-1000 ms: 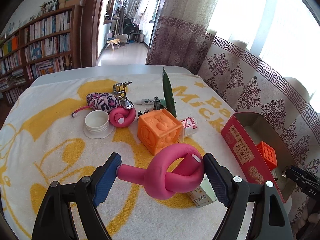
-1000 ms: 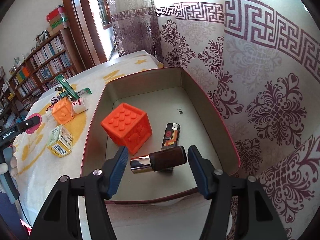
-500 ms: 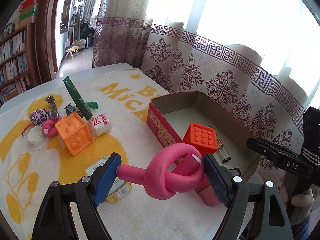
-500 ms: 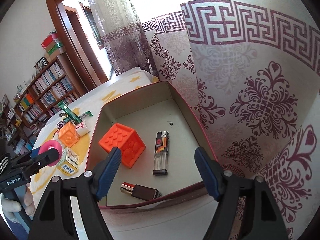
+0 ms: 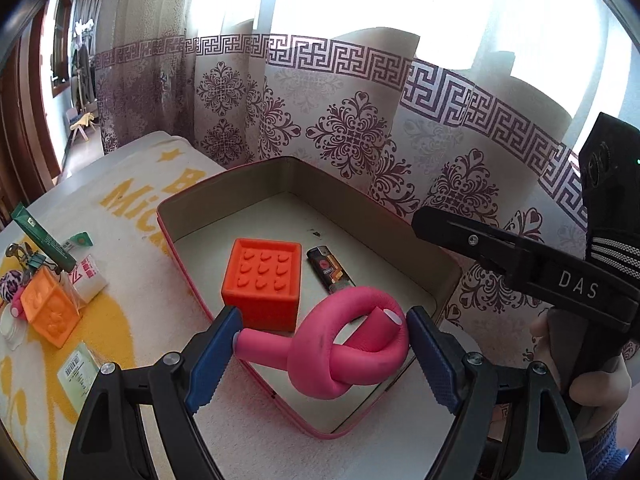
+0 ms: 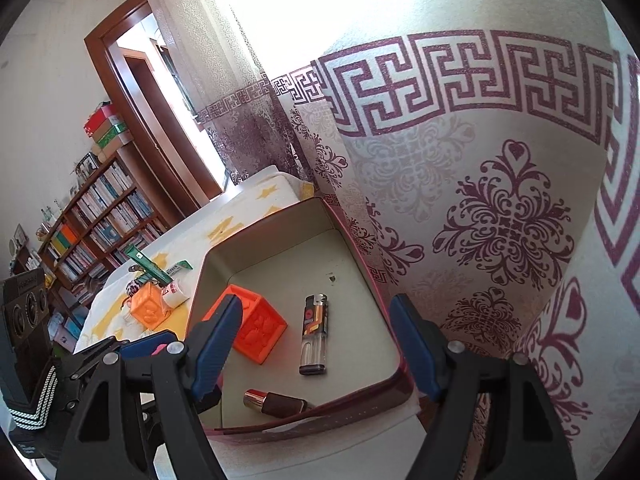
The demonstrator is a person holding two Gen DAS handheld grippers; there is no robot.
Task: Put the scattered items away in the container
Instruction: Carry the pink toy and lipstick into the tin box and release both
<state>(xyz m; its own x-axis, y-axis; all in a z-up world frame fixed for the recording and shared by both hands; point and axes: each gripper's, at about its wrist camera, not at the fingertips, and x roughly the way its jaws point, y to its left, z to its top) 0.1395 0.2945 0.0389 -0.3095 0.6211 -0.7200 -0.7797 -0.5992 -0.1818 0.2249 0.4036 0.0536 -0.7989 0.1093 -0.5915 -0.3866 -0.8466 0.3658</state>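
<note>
Carried across from the towel, the pink knot (image 5: 352, 344) now hangs over the red box (image 5: 182, 256), clamped by the left gripper (image 5: 322, 354); the right gripper (image 6: 314, 344) gapes empty above it.

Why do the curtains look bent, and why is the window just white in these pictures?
Left wrist view: the fisheye lens bows the curtain and darkens the corners; daylight behind it burns out to white, yet the pink foam knot stays sharp. Right wrist view: same bending, glare at the top, but the lighter is crisp.
</note>
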